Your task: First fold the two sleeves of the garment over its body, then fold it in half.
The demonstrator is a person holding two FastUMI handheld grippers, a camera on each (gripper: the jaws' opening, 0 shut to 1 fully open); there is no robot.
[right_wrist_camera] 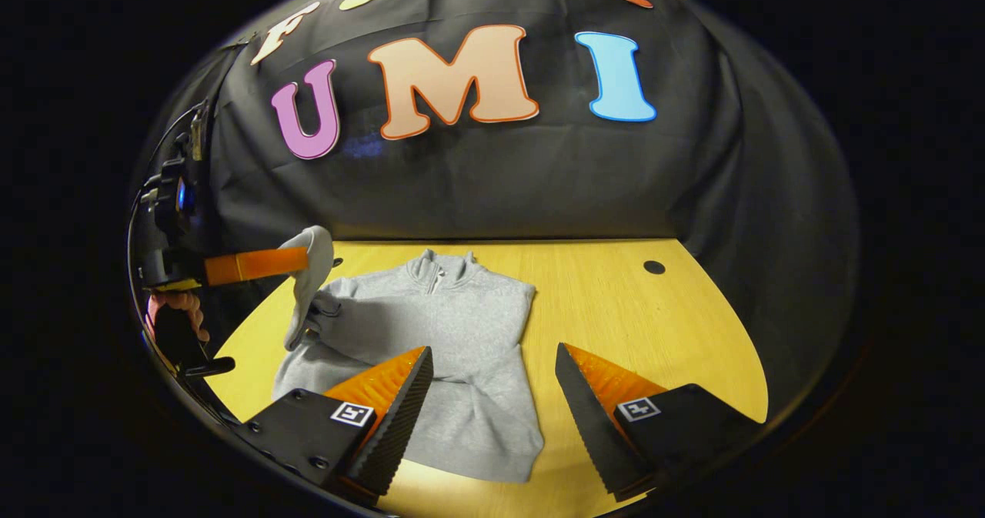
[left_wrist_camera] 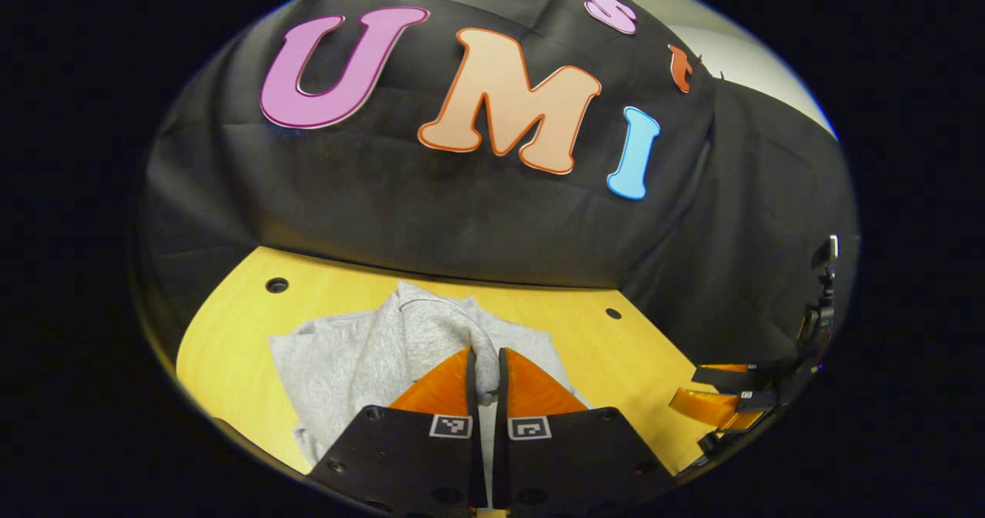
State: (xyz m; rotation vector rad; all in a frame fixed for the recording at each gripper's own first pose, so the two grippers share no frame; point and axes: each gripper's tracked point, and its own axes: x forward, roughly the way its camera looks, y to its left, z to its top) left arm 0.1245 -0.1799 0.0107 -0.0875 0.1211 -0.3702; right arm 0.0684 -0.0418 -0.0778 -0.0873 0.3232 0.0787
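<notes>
A yellow wooden table [right_wrist_camera: 616, 302] with a curved front edge carries the work, and black cloth [right_wrist_camera: 477, 187] closes the booth behind it and at both sides. Small dark holes are set into the tabletop near its back edge, one [left_wrist_camera: 276, 285] ahead and to the left of the left gripper, another [right_wrist_camera: 654, 267] ahead and to the right of the right gripper.

A grey sweatshirt [right_wrist_camera: 454, 341] with a short zip collar lies flat on the table, collar toward the back cloth, straight ahead of the right gripper and partly beneath its left finger.

The left gripper [left_wrist_camera: 485, 383] is raised above the table with its fingers pressed nearly together, pinching a fold of the grey sleeve [left_wrist_camera: 431, 333] between them; the fabric rises from the table in a ridge up to the fingertips. In the right gripper view the same gripper [right_wrist_camera: 296, 262] shows far to the left, held level by a hand [right_wrist_camera: 173, 310], with the sleeve [right_wrist_camera: 308, 287] draped over its tip and hanging down toward the sweatshirt's body.

The right gripper [right_wrist_camera: 492, 368] hovers over the near hem of the sweatshirt, fingers spread wide, nothing between them. In the left gripper view it [left_wrist_camera: 716, 395] sits low at the far right, above the table.
</notes>
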